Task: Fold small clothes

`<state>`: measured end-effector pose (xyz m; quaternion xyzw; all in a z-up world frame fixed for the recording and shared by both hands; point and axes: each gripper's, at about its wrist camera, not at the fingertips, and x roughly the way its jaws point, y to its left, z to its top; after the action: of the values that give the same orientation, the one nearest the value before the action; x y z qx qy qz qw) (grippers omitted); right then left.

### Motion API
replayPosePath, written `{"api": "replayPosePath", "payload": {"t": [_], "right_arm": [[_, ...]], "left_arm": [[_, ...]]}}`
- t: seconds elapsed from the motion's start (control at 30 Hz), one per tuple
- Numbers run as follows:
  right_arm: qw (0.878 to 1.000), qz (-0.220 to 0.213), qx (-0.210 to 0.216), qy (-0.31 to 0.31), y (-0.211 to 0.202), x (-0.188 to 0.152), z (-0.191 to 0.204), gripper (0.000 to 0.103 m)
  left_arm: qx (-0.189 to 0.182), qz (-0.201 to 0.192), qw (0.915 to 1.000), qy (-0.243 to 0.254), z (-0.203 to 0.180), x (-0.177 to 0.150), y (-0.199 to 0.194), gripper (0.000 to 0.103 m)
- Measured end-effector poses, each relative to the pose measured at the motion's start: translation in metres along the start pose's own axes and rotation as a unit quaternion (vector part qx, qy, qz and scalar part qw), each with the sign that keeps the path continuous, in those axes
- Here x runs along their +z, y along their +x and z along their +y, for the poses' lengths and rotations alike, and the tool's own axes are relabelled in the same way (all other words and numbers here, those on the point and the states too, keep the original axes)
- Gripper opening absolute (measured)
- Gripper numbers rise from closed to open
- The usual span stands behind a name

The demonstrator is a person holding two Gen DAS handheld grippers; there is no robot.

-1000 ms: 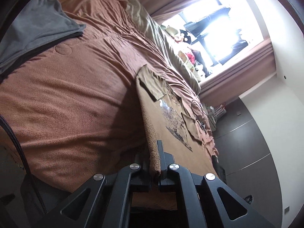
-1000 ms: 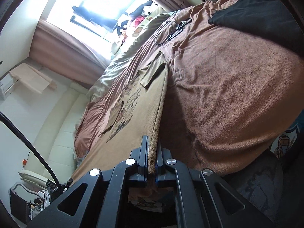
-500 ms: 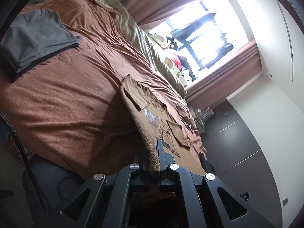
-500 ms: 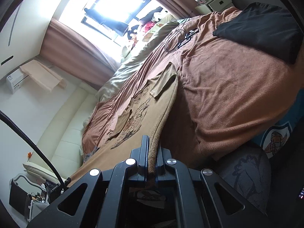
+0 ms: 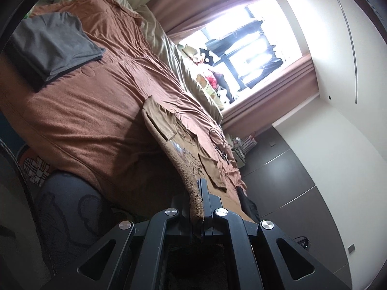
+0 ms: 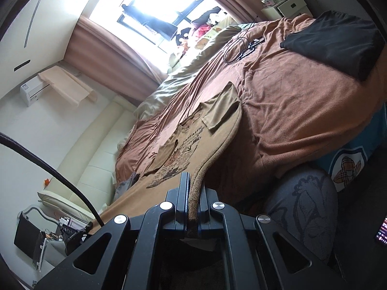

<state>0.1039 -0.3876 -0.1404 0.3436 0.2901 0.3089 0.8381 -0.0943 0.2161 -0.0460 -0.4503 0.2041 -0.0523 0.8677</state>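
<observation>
A tan printed T-shirt (image 5: 186,154) lies stretched over the brown bedspread (image 5: 92,111), sleeves folded inward on top of the print. My left gripper (image 5: 197,193) is shut on one hem corner of the tan T-shirt, its edge running away from the jaws toward the collar end. In the right wrist view the same T-shirt (image 6: 191,140) shows its printed front, and my right gripper (image 6: 193,188) is shut on the other hem corner. The hem end hangs raised off the bedspread (image 6: 302,111) between the two grippers.
A folded grey garment (image 5: 53,46) sits at the far left of the bed. A folded black garment (image 6: 333,41) lies at the far right. A coiled black cable (image 6: 241,48) rests on the cover. Pillows and soft toys line the window side. A dark chair (image 6: 302,203) stands by the bed edge.
Both grippers have drawn back and risen slightly from the bed with the hem held, so the shirt looks smaller and more of the bed edge and chair shows.
</observation>
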Motion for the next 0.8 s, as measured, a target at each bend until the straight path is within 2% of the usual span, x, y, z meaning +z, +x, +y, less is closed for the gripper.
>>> {"api": "replayPosePath", "payload": {"t": [0.23, 0.43, 0.53, 0.8], "right_arm": [[1.0, 0.0, 0.019, -0.017, -0.016, -0.003, 0.009, 0.001], [0.999, -0.009, 0.028, -0.026, -0.024, -0.003, 0.013, 0.001], [0.999, -0.014, 0.027, -0.038, -0.021, -0.001, 0.02, 0.001], [0.997, -0.027, 0.033, -0.059, 0.011, 0.031, 0.031, 0.001]], "left_arm": [[-0.012, 0.0, 0.9999, -0.001, -0.008, -0.012, -0.033, 0.003], [-0.012, -0.022, 0.9996, 0.011, -0.025, -0.014, -0.061, 0.003], [-0.007, -0.031, 0.9993, 0.019, -0.033, -0.011, -0.062, 0.003], [0.002, -0.048, 0.998, 0.04, -0.05, 0.018, -0.039, 0.003]]}}
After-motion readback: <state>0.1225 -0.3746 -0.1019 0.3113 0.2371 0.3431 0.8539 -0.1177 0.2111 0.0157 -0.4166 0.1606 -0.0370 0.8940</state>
